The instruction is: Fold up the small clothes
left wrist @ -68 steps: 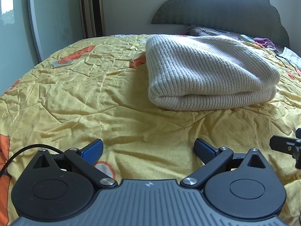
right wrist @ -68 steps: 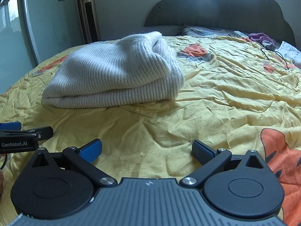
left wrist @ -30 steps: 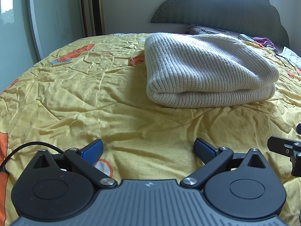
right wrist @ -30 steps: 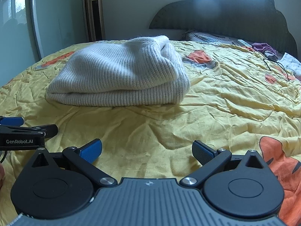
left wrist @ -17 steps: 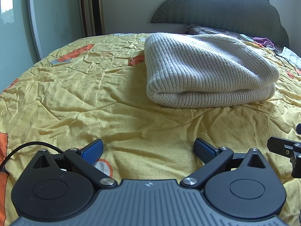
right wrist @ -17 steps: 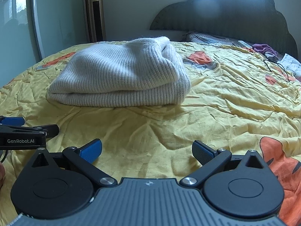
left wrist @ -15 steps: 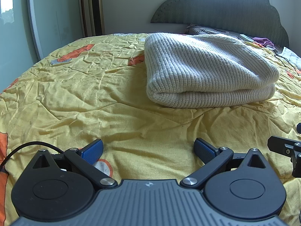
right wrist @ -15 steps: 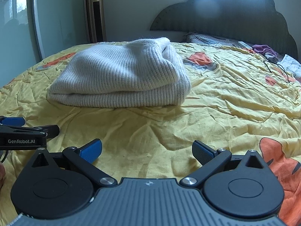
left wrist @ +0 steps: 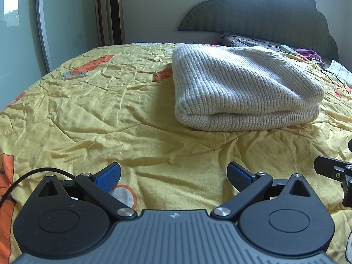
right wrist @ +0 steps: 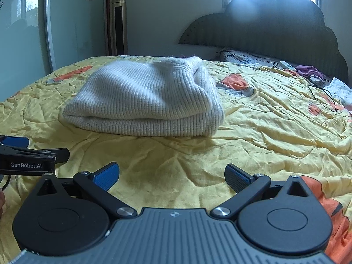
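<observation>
In the left wrist view, the left gripper (left wrist: 173,173) hangs low over the yellow bedspread (left wrist: 88,114) with jaws spread and empty, while the folded cream sweater (left wrist: 244,90) lies well ahead, exactly where it lay a moment ago. In the right wrist view, the right gripper (right wrist: 171,175) has lifted slightly, jaws spread and holding nothing, the sweater lying apart from both; the fold looks finished.

The folded sweater (left wrist: 242,90) is thick ribbed knit, matt and fuzzy. The yellow bedspread (left wrist: 92,118) is thin creased cloth. The far headboard (right wrist: 275,28) looks padded, ribbed fabric.
</observation>
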`<action>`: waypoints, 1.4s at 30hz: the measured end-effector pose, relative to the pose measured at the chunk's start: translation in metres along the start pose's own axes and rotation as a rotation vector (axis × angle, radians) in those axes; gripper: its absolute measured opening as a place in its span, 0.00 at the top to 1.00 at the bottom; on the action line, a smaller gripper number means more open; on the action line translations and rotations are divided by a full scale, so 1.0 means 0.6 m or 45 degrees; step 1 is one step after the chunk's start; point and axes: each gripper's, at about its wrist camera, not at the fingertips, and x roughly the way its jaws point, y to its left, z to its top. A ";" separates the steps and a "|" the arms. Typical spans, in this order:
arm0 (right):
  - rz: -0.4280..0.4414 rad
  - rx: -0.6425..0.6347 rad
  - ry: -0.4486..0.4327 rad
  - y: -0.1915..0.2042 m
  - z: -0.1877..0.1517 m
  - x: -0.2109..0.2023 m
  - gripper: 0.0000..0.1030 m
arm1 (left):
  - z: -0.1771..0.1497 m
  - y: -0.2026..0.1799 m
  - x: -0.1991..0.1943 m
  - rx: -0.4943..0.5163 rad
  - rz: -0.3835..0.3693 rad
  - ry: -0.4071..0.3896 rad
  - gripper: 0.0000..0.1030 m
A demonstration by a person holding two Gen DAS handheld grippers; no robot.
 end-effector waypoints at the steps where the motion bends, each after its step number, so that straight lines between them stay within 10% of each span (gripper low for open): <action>1: 0.002 -0.005 0.000 0.001 0.000 0.000 0.00 | 0.000 -0.001 -0.001 0.006 0.000 -0.002 0.00; 42: 0.018 0.006 0.000 0.004 -0.004 0.004 0.00 | -0.001 -0.002 0.002 0.031 -0.015 0.005 0.00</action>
